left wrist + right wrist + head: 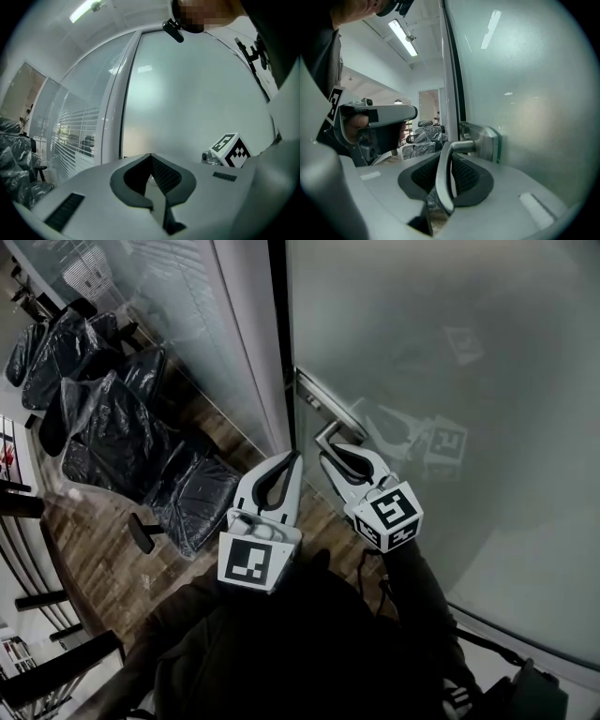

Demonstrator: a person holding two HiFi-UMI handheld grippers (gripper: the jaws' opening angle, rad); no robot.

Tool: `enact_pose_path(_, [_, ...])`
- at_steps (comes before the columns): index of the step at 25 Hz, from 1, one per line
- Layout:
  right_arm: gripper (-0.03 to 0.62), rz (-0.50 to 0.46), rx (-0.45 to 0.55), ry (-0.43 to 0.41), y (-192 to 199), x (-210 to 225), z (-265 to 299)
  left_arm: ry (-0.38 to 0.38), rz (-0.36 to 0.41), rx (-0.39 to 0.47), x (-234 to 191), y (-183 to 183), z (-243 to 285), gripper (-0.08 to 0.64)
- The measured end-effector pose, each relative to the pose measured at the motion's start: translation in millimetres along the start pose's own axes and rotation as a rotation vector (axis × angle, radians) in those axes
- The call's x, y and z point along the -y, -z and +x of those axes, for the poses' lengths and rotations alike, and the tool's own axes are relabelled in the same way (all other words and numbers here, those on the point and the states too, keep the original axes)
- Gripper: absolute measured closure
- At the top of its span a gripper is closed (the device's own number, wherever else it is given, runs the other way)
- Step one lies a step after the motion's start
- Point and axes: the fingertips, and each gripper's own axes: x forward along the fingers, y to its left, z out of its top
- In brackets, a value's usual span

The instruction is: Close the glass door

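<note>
**Door.** The glass door (450, 352) fills the right half of the head view. It is a frosted pane, and its free edge stands next to the pale door frame (253, 343) with a dark seam between them. I can't tell from here whether the latch is seated. In the right gripper view a strip of the room beyond shows left of the door edge, so I judge it not fully home.

**Handle.** The door handle (443, 173) is a metal lever. It leaves its mounting plate (485, 140) on the door, bends, and runs back toward you, with its long axis roughly in line with the right gripper's reach.

**Right gripper** (330, 454). Its fingers (464, 171) are pinching the lever, one pad on each side, with the plate and glass just ahead of the tips. This is the hand on the job.

**Left gripper** (294, 457). Its fingers are pressed together with nothing between them. It sits just beside the right gripper on the frame side, near the seam, and I can't tell whether its tips touch anything.

**Judgement for the next move.** The door lies ahead and to the right of your grip, so carry the handle along the door's swing toward the frame, keeping the pinch square on the lever.

**Surroundings.** Chairs wrapped in black plastic (103, 409) stand well to the left on the wooden floor (103, 549).
</note>
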Motion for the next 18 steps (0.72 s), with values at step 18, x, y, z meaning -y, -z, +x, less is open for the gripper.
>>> enact_pose_path(18, [0.528,0.003,-0.002,0.01,4,-7,-1,-0.018,0.009,0.008,12,0,-12,0.563])
